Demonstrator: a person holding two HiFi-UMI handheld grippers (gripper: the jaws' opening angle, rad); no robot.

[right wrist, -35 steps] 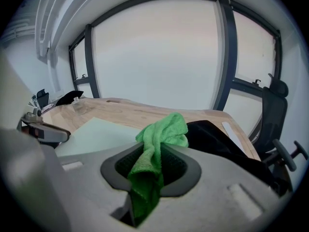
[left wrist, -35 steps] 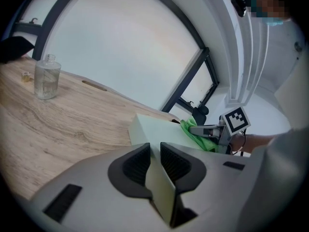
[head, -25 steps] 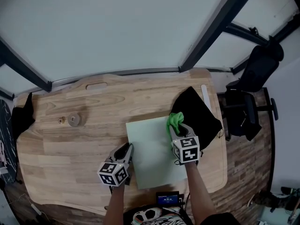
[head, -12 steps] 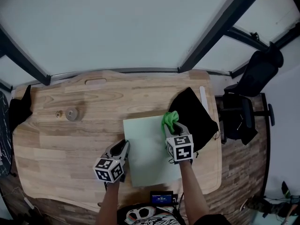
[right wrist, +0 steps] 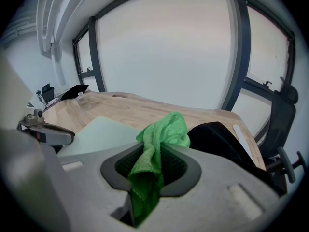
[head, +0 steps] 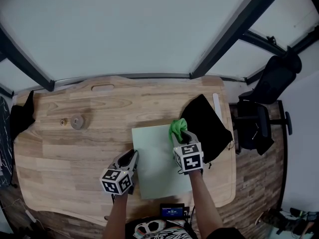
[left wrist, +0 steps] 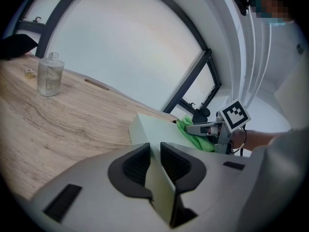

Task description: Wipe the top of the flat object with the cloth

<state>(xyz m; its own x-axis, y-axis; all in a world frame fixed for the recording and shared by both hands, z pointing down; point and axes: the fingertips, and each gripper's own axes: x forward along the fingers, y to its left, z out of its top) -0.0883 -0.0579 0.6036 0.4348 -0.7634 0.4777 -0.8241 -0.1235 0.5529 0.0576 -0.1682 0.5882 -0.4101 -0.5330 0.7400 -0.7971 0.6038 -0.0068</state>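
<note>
Wooden table (head: 75,153) carries flat object (head: 157,161), long axis running away from person; left hand-held gripper (head: 130,159) clamped on its left edge; right hand-held gripper (head: 182,135) pinches green cloth (head: 177,127) at far right corner, rest of top lying leftward, nearer.

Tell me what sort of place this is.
Likely an office or lab workroom: a wooden desk, a black swivel chair beside it, and big dark-framed windows behind.

table: light wooden table (head: 75,153), rounded corners | wall: pale plain wall (head: 124,29) behind it | frames: dark bars (head: 224,34) slanting across wall | floor: brown plank floor (head: 259,183) at right | chair: black office chair (head: 274,73) near table's right end | light: soft, even
</note>
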